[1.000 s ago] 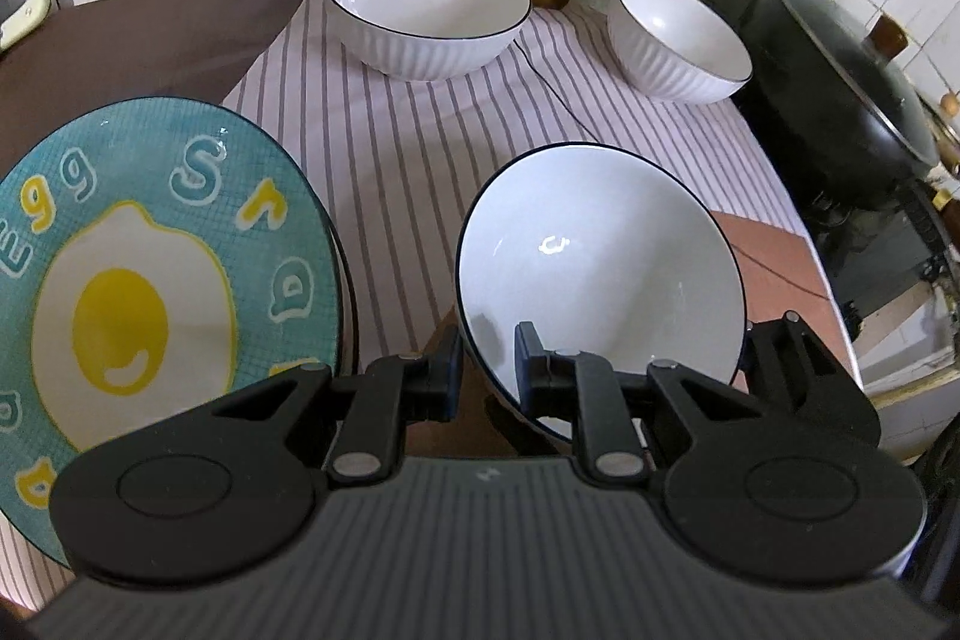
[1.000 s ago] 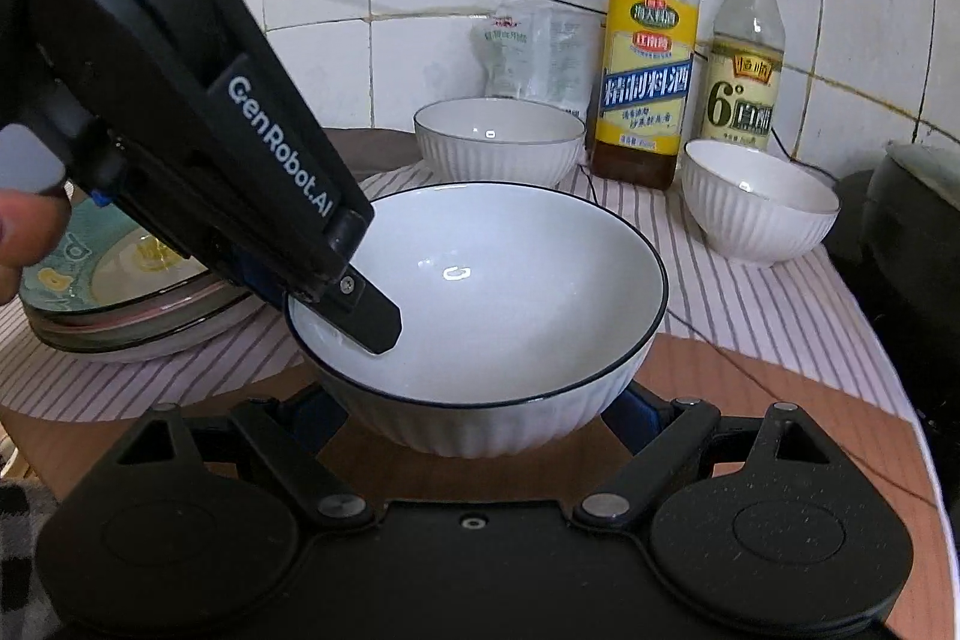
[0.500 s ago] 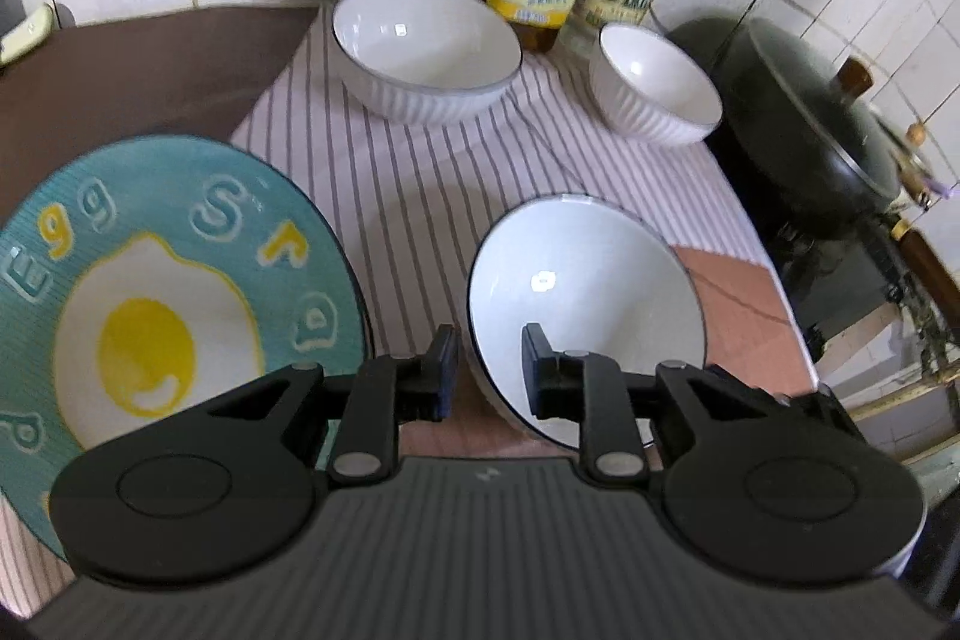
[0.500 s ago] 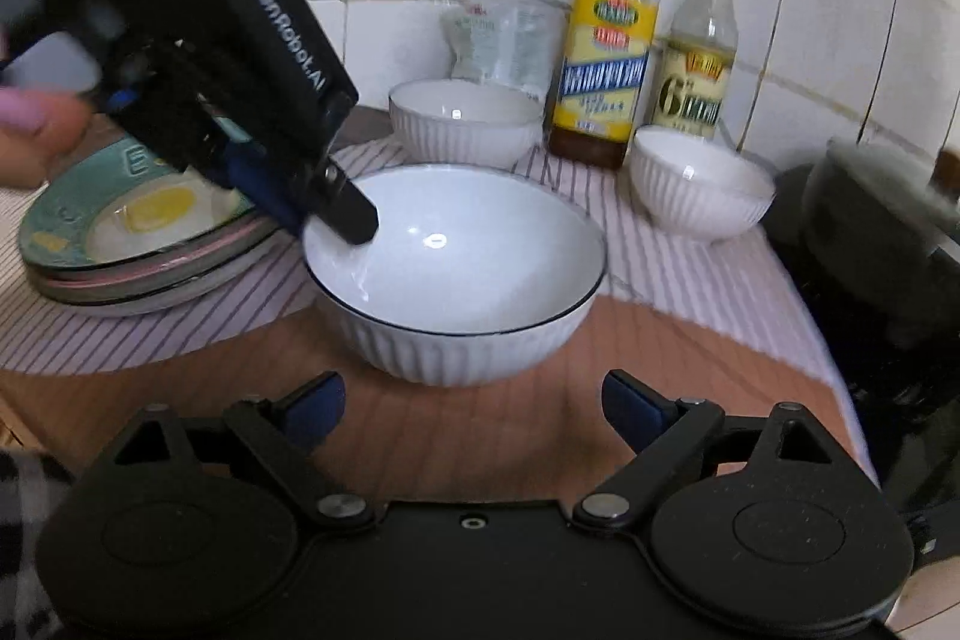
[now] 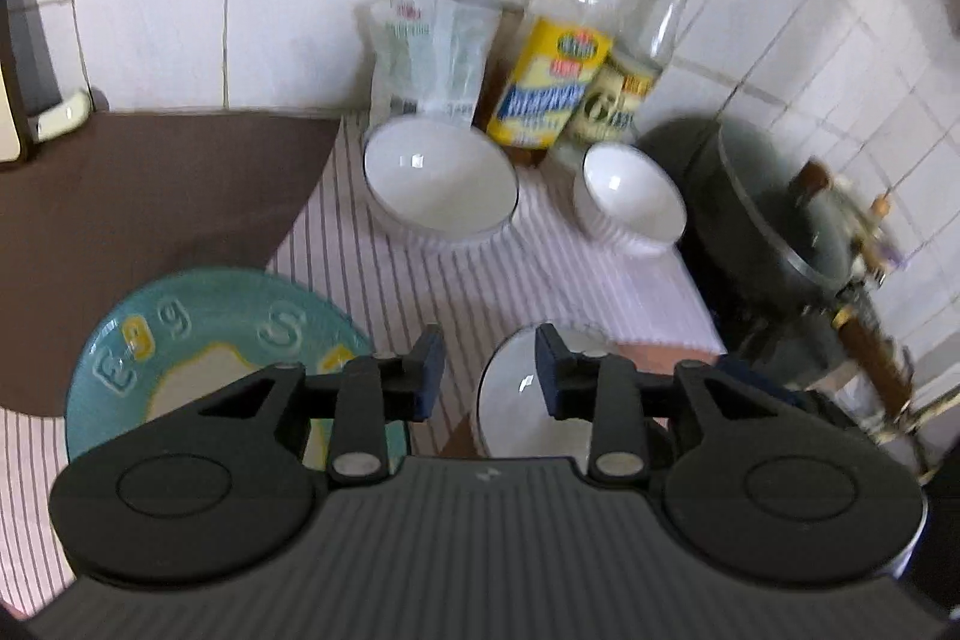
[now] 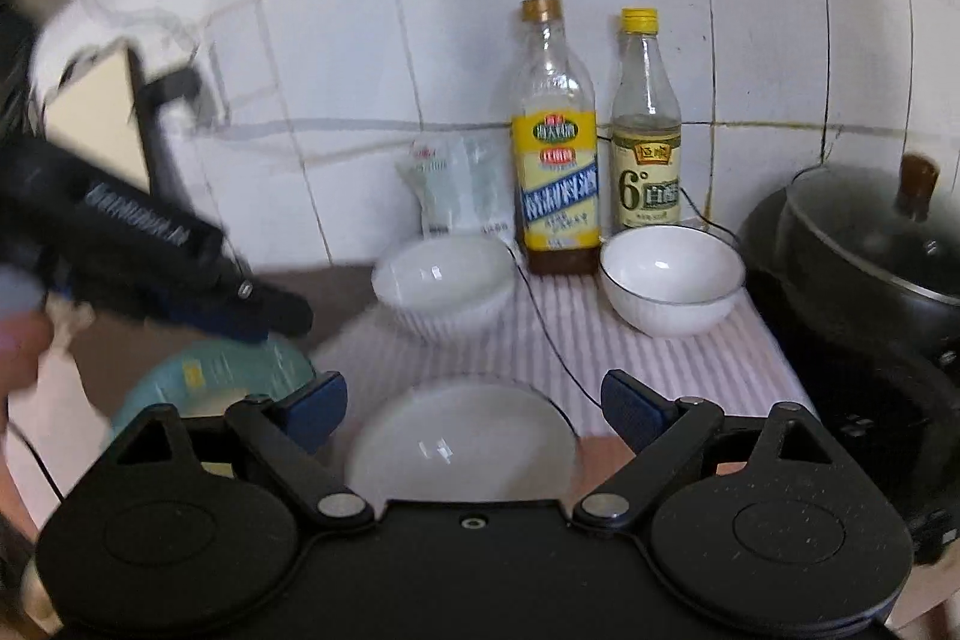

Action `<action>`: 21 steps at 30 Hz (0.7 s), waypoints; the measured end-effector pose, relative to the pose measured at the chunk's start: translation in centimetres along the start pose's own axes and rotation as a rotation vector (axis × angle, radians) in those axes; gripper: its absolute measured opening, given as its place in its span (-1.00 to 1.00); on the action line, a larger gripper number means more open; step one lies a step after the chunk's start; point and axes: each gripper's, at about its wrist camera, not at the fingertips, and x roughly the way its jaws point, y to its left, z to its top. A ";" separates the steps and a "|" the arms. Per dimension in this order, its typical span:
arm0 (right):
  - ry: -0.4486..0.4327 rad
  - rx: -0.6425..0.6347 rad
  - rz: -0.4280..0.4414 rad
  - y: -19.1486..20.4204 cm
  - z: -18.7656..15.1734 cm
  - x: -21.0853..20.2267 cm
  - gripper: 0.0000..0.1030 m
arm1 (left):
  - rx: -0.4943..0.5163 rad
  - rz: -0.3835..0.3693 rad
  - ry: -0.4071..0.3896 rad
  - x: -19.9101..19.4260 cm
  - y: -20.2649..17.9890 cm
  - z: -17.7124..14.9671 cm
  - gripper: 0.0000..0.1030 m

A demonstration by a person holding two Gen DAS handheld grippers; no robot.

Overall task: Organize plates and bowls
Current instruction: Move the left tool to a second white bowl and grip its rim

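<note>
Now, left tool: jaws opening, off the black-rimmed white ceramic bowl.
Right tool: wide apart, empty.
Meaning: bowl released on surface; stacking pending.

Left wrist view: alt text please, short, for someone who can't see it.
The left gripper, fingers opening with nothing between them, hangs over a striped cloth, between a teal egg-print plate and a large white black-rimmed bowl. Two more white bowls sit by the tiled wall, in front of two bottles.
</note>
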 end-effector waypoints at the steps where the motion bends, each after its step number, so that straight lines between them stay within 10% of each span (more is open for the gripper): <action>1: 0.007 0.018 0.007 0.1 0.6 0.6 0.80 | -0.001 -0.001 -0.009 -0.2 0.2 0.5 -0.30; 21: 0.266 0.498 -0.015 -3.1 4.4 15.3 0.38 | -0.086 0.102 -0.001 11.0 6.5 6.8 -0.20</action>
